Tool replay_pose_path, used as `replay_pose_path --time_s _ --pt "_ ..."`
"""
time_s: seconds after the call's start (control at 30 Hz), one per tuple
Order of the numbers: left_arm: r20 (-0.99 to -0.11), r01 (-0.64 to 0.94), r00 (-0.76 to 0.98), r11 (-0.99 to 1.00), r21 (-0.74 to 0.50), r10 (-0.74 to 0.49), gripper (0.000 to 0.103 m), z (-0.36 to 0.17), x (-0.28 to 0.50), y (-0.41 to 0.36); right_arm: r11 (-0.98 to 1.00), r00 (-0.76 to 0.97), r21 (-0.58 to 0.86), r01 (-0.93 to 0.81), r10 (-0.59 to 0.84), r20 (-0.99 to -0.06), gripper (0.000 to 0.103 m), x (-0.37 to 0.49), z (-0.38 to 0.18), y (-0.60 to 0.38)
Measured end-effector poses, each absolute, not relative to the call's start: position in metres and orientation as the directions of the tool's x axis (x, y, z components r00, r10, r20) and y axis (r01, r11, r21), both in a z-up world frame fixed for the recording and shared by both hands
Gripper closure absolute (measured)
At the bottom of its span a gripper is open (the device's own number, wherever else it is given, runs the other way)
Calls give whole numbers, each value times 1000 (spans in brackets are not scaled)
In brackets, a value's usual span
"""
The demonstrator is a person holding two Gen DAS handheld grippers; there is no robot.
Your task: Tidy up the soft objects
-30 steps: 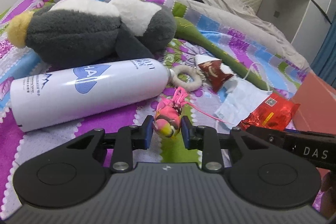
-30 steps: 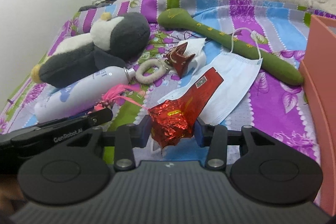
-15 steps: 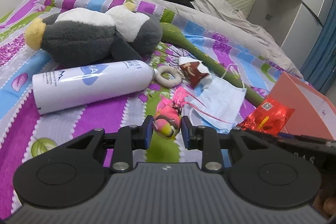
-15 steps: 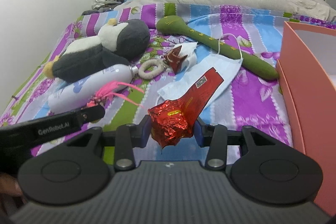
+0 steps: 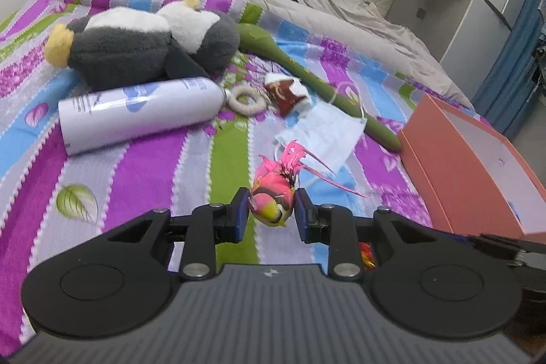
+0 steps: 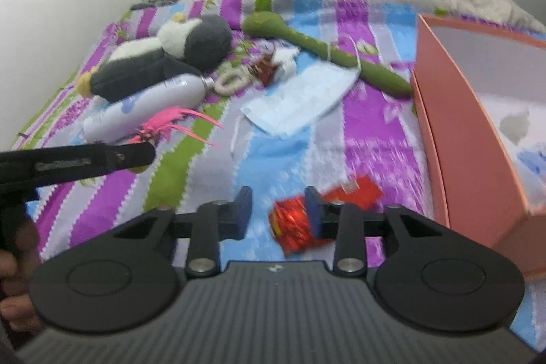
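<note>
Bed: a striped purple, blue and green cover fills both views, with grey bedding and dark clothes heaped at the far end.
Box: an open orange box sits at the right edge of the bed and, by my reading, is where things go.
Penguin plush: the penguin plush lies on its side at the far left. It looks bulky, soft and light, and is best pinched at a flipper or foot.
Bottle: the white bottle lies just near of the penguin. It is hard and smooth, so not a soft item.
Green toy: the long green toy runs from the penguin's head towards the box.
Mask: the face mask lies flat at mid bed. It is limp and should be taken by a fold.
Feathered toy: the pink and yellow feathered toy is held above the cover. It is light and squashy, with fragile plumes, so the body is the place to grip.
Left gripper: the left gripper is clamped on that toy's body.
Foil packet: the red foil packet is blurred against the right-hand finger and clear of the other pad. It is crinkly and slippery.
Right gripper: the jaws of the right gripper have just been closing, but they are not squeezing the packet.
</note>
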State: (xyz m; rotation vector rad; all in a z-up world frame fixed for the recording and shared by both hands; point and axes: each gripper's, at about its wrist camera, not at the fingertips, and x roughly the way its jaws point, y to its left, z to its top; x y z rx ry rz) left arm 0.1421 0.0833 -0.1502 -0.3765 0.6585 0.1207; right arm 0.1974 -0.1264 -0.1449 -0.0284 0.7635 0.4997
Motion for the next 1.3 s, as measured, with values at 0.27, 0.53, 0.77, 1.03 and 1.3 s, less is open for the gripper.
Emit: replay_pose_path --time_s 0.27,0.53,0.77,1.03,1.3 --pt "-638 -214 770 936 -278 -13 70 -156 126 63 892 612 181 -414 420 -670 64 185 -159 -136" --pt "-651 -237 759 932 -274 2 70 -160 126 64 864 631 111 -491 441 -638 62 197 -167 -132" --pt "-667 -231 745 932 -278 -14 70 -160 124 60 828 587 16 -560 410 -698 49 210 -190 -121" --pt "-680 -201 734 952 -229 -9 70 -149 131 56 851 625 -45 -523 347 -699 66 206 -192 -115" --pt "-671 -179 741 952 -247 -35 70 -131 130 49 877 665 -10 -480 357 -655 70 192 -162 -136"
